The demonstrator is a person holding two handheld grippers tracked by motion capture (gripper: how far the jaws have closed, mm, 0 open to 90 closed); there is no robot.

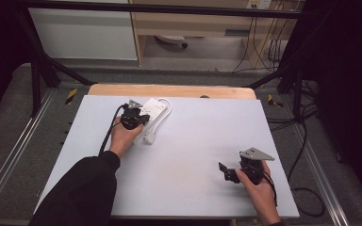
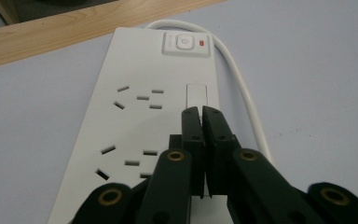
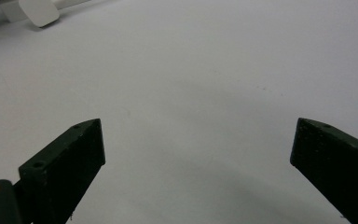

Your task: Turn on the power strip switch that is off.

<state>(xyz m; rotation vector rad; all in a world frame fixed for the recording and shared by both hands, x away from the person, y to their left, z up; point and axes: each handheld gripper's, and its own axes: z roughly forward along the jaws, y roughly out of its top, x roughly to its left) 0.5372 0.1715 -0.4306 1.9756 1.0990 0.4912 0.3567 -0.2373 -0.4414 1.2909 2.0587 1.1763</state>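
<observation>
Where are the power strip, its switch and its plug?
Power strip [image 2: 135, 70], left gripper view, on its white top.
Switch [image 2: 184, 43], left gripper view, on its round button.
Plug [image 1: 150, 137], high view, on its white body.

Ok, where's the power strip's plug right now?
In the high view the plug lies left of centre on the white table, beside the left hand, just nearer the person than the power strip.

We saw smooth, faintly glossy white plastic on the power strip [image 2: 140, 116], matt black plastic on the left gripper [image 2: 201, 114], and bare wood along the worktop's [image 1: 169, 90] far edge.
</observation>
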